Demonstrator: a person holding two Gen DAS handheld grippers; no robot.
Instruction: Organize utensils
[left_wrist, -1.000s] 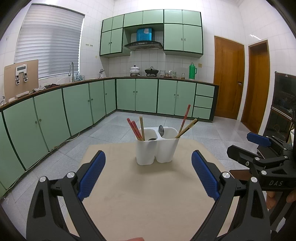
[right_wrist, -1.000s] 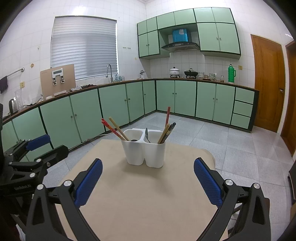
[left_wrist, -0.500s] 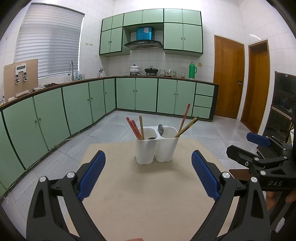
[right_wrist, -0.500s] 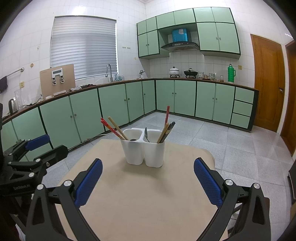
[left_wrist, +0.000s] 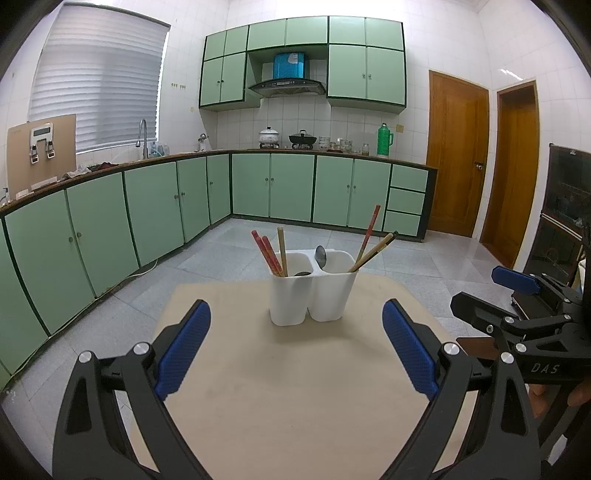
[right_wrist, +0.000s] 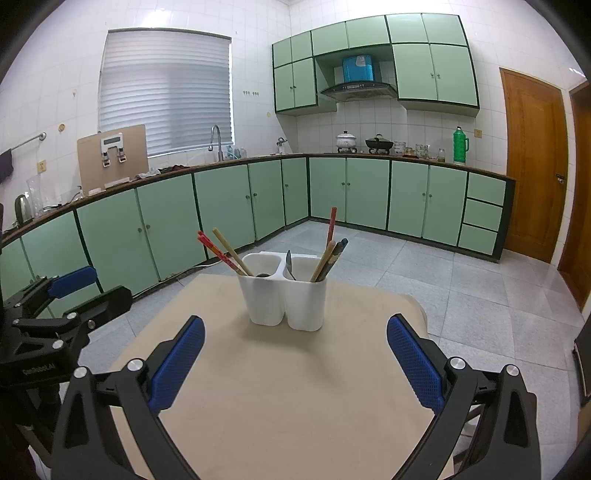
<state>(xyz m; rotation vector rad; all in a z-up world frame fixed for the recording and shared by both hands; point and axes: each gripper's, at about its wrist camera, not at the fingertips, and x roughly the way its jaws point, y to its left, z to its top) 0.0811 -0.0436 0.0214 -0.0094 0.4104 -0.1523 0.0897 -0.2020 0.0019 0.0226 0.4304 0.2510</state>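
Utensils (left_wrist: 273, 254) stand unmoved in the white holder (left_wrist: 312, 299) on the table (left_wrist: 295, 387); left gripper (left_wrist: 295, 350) and right gripper (right_wrist: 295, 358) stay spread, empty, so sorting hasn't advanced.

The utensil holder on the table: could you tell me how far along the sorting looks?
Done: chopsticks and spoons stand in both compartments of the white holder; nothing lies loose on the visible part of the table. In hand: nothing, left claw and right claw both open. Left: apparently nothing visible.
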